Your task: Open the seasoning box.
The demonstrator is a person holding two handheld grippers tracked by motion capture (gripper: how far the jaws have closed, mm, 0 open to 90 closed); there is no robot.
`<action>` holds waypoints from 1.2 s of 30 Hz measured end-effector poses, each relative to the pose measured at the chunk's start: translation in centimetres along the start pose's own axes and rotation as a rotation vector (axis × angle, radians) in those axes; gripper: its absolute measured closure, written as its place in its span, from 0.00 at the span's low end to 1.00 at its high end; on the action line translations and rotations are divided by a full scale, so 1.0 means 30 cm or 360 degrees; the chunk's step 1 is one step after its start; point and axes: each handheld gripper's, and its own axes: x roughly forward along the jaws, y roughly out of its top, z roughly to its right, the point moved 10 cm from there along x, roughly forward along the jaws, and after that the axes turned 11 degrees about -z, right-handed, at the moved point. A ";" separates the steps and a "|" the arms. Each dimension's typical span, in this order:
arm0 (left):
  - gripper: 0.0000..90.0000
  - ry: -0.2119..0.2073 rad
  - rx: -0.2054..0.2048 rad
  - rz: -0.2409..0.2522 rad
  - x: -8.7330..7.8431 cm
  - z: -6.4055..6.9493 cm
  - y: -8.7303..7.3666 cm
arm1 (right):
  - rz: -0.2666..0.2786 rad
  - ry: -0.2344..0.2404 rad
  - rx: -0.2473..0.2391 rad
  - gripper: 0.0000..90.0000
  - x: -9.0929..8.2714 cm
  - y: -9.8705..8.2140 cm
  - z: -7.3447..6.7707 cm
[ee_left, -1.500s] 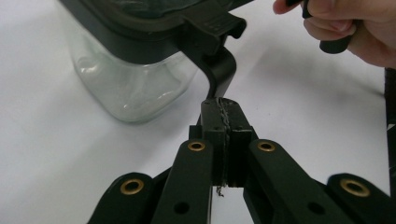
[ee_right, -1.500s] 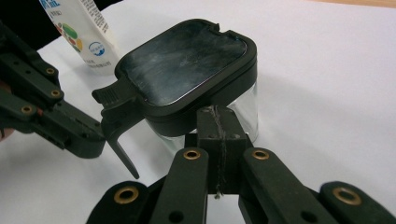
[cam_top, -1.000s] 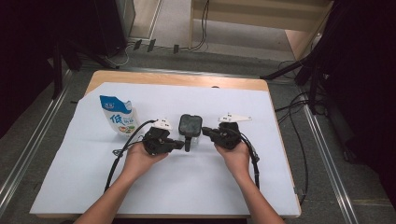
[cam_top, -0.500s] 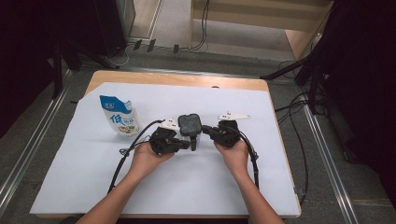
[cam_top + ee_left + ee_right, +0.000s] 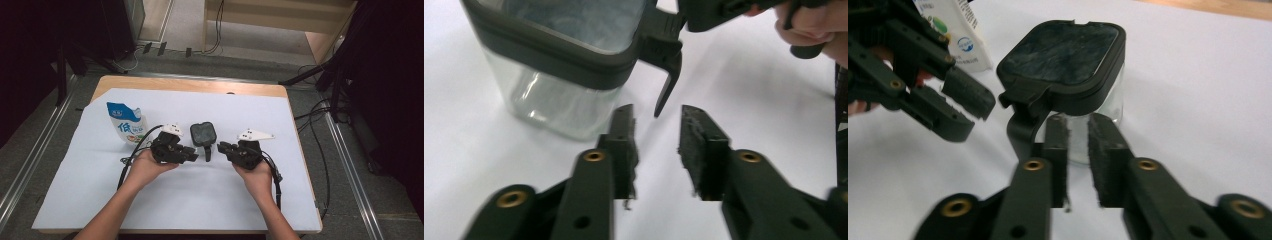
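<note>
Both grippers have just let go: a moment ago our left gripper (image 5: pixel 192 154) and right gripper (image 5: pixel 222 147) sat shut at the jar's (image 5: pixel 203 134) latch (image 5: pixel 207 152), and now their jaws have been opening and both have drawn back, with nothing between either pair. We read that as the end of a two-handed go at the latch, though whether it is properly fastened we cannot tell.

From the high view, the jar stands on the white sheet (image 5: pixel 200 200) near the middle of the tabletop, a little toward the far edge, with the two grippers just to either side of its latch, apart from it. A blue and white pouch (image 5: pixel 122 122) stands toward the far left corner of the sheet, well clear of our hands.

Along the left gripper (image 5: pixel 656 145) the jaws stand moderately apart, and the latch (image 5: pixel 666 82) hangs down just beyond them, untouched. The jar's (image 5: pixel 559 100) clear walls look empty, and its dark lid sits on top.

Along the right gripper (image 5: pixel 1077 150) the gap is narrow, again holding nothing. The lid (image 5: pixel 1063 55) lies flat on the jar and the latch (image 5: pixel 1023 125) drops down its side; through the glass we see no contents. What the pouch (image 5: pixel 955 25) holds stays hidden.
</note>
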 end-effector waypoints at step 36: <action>0.41 0.0138 -0.0109 0.0173 -0.174 -0.079 -0.107 | -0.0064 0.0178 -0.0148 1.00 0.099 -0.041 -0.196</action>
